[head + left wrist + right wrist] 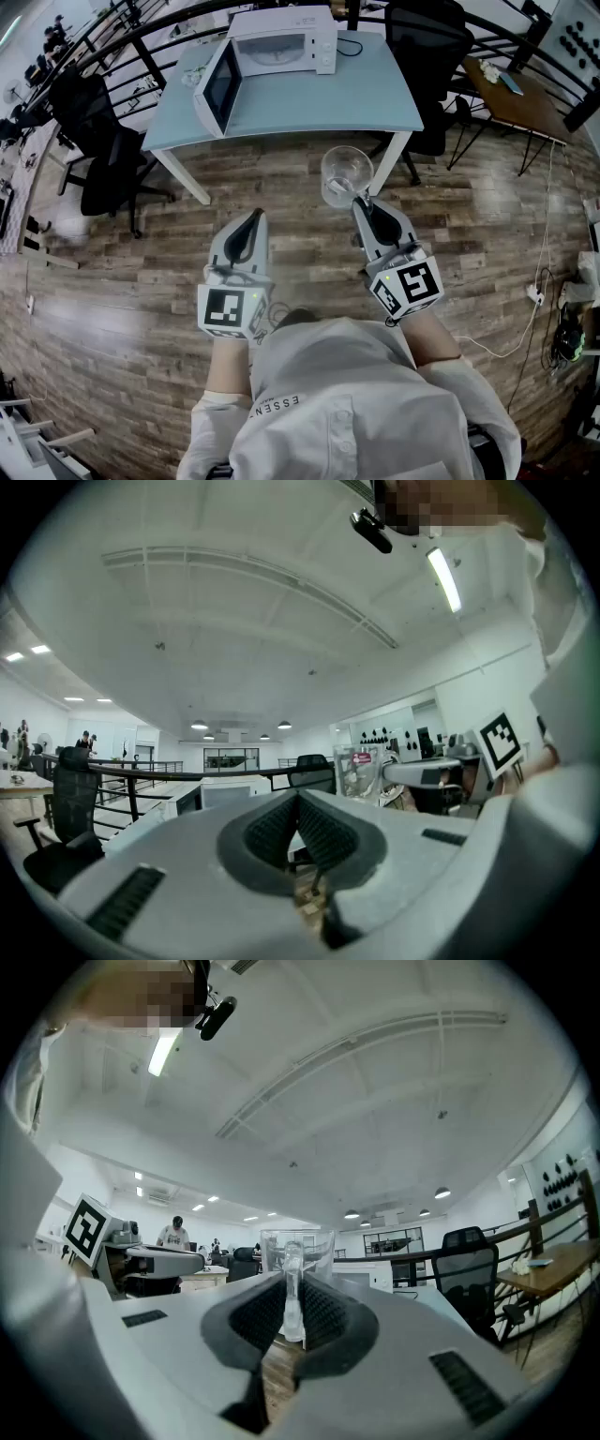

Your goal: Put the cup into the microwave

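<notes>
Clear glass cup (346, 175) w/ side handle: upright, looks empty, held in the air over the wood-plank floor (281, 187), just short of the table's near edge. The right gripper (361, 201) is clenched on that handle; in the right gripper view its pads (323, 1321) pinch the thin clear handle, w/ the cup's body just beyond the tips. The left gripper (251, 218) is level beside it, apart from the cup, jaws pressed together w/ nothing btwn them.

Further out is a pale blue table (375, 103) on white legs. On it sits a white microwave oven (281, 37), door (217, 89) swung open toward the table's left front corner; its inside can't be made out. Bare tabletop lies btwn cup and microwave. One black office chair (427, 37) stands behind the table's right end, another (98, 155) off its left. A small wooden side table (525, 98) is far right.
</notes>
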Motion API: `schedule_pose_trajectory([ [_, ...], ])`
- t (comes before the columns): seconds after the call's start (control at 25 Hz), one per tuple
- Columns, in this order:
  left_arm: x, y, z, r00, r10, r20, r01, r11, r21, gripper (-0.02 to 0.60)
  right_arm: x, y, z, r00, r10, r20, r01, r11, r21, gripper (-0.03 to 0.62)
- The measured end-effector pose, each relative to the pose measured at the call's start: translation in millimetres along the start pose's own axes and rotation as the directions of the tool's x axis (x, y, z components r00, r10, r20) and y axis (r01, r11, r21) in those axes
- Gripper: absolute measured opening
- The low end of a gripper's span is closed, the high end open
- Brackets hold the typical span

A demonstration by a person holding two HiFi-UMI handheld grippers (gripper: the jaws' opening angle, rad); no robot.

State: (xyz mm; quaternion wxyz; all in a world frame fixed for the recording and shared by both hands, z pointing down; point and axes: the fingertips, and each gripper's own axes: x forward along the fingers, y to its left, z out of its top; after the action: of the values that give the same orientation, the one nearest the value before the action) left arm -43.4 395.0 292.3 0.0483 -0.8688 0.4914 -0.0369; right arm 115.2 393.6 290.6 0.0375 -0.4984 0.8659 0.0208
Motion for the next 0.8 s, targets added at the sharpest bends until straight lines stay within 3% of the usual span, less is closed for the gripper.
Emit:
schedule_pose_trajectory([
  [0.8, 11, -21, -9, 1.000, -0.008, -0.020, 0.008, 1.000, -0.006, 0.001, -7, -22, -6, 1.000, 0.003, -0.003, -0.003, 1.000, 0.025, 0.038],
])
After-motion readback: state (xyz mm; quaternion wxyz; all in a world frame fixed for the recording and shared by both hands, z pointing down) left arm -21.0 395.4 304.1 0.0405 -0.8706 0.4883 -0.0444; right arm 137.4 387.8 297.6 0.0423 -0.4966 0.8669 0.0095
